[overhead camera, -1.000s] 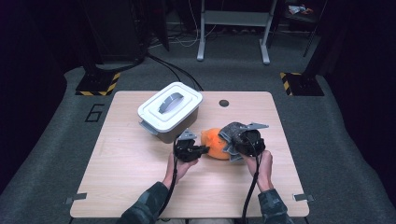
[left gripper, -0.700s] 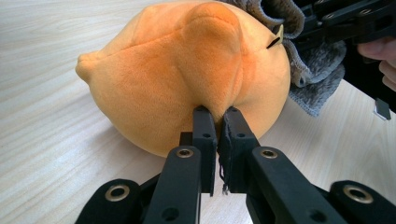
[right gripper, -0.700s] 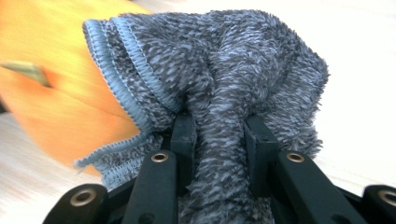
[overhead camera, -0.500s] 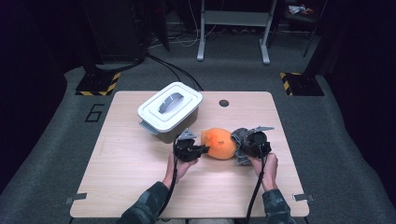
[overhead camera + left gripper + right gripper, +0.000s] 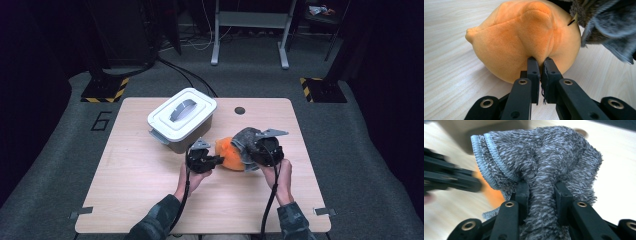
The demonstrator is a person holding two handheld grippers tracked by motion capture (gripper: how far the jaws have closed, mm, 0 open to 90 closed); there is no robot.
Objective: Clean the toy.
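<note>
On the wooden desk (image 5: 130, 200) an orange plush toy (image 5: 231, 155) lies a little right of the middle, nearer the front edge than the back one. The left gripper (image 5: 216, 160) comes at it from the left – in the left gripper view its fingers (image 5: 533, 72) are pressed almost together, pinching a small fold of the plush fabric (image 5: 524, 40) low on the near side. The toy rests on the desk surface, a pointed nub sticking out at one end.

The right gripper (image 5: 245, 150) sits just beside the toy on its right, with a grey fluffy cloth (image 5: 246, 140) bunched up and draped over the toy's right side. In the right gripper view the fingers (image 5: 522, 192) are clamped on a thick twisted gather of that cloth (image 5: 544, 165) – closed as far as the wad lets them, with the stitched hem folded over to the left.

A white lidded box (image 5: 182, 120) with a grey handle stands behind the left gripper, toward the back left of the desk, close to it. A small dark round hole (image 5: 240, 110) shows near the back edge
</note>
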